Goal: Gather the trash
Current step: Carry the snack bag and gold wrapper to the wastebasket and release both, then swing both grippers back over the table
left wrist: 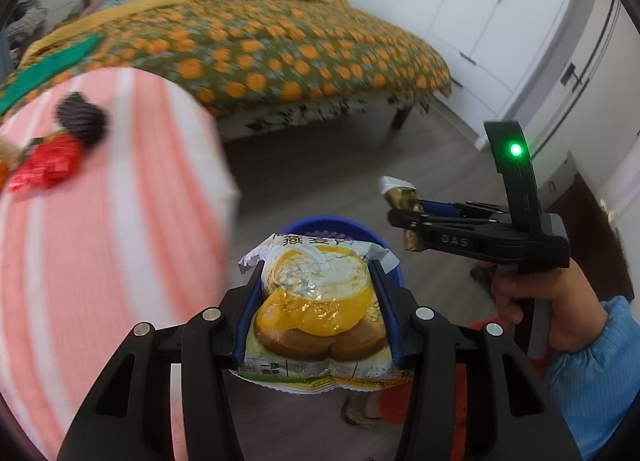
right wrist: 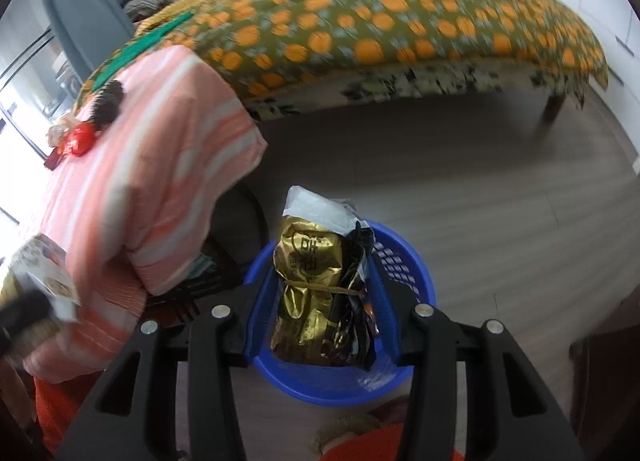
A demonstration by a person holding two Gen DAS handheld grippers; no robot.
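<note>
My left gripper (left wrist: 318, 273) is shut on a yellow and white snack wrapper (left wrist: 320, 313) and holds it above a blue plastic basket (left wrist: 336, 225) on the floor. My right gripper (right wrist: 320, 257) is shut on a gold and black wrapper (right wrist: 320, 293) directly over the same basket (right wrist: 404, 273). The right gripper with its wrapper also shows in the left wrist view (left wrist: 404, 213), to the right of the basket. More trash lies on the pink striped tablecloth (left wrist: 100, 221): a red wrapper (left wrist: 48, 167) and a dark wrapper (left wrist: 80, 119).
A bed with an orange-patterned cover (left wrist: 280, 53) stands behind. White wardrobe doors (left wrist: 480, 1) line the right wall. Grey wood floor (right wrist: 480, 189) lies between the bed and the basket. A dark chair (right wrist: 236, 229) sits under the table.
</note>
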